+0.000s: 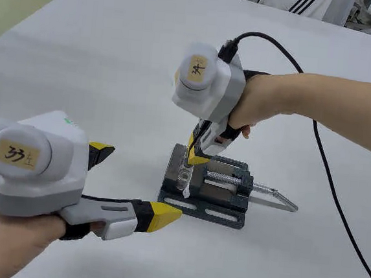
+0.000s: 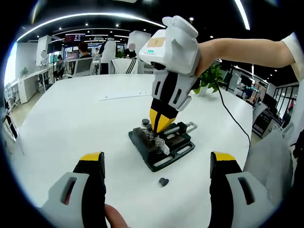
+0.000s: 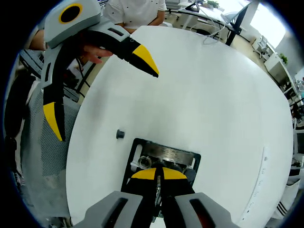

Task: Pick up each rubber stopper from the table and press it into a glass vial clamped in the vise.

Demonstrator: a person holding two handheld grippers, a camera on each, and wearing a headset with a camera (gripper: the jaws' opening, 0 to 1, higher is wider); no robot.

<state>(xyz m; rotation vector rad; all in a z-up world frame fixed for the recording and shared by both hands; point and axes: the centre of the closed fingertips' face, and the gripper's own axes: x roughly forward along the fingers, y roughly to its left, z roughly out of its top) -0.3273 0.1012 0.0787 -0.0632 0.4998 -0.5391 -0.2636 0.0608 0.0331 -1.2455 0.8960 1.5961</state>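
A dark vise (image 1: 222, 201) stands mid-table with a glass vial (image 1: 183, 175) clamped at its left end. My right gripper (image 1: 194, 157) points down onto the vise top beside the vial, jaws shut; whatever lies between the tips is hidden. In the right gripper view its yellow tips (image 3: 159, 172) meet over the vise (image 3: 164, 152), with the vial's mouth (image 3: 144, 163) just to their left. One loose black stopper (image 3: 120, 134) lies on the table near the vise (image 2: 164, 154); the stopper (image 2: 163, 181) is in front of it. My left gripper (image 1: 133, 183) hovers open, nothing between its jaws (image 2: 156, 159).
A black cable (image 1: 328, 177) runs from the right gripper across the table's right side. The vise's screw handle (image 1: 278, 197) sticks out to the right. A person in white (image 3: 135, 12) sits at the far edge. White tabletop (image 1: 101, 60) stretches away on the left.
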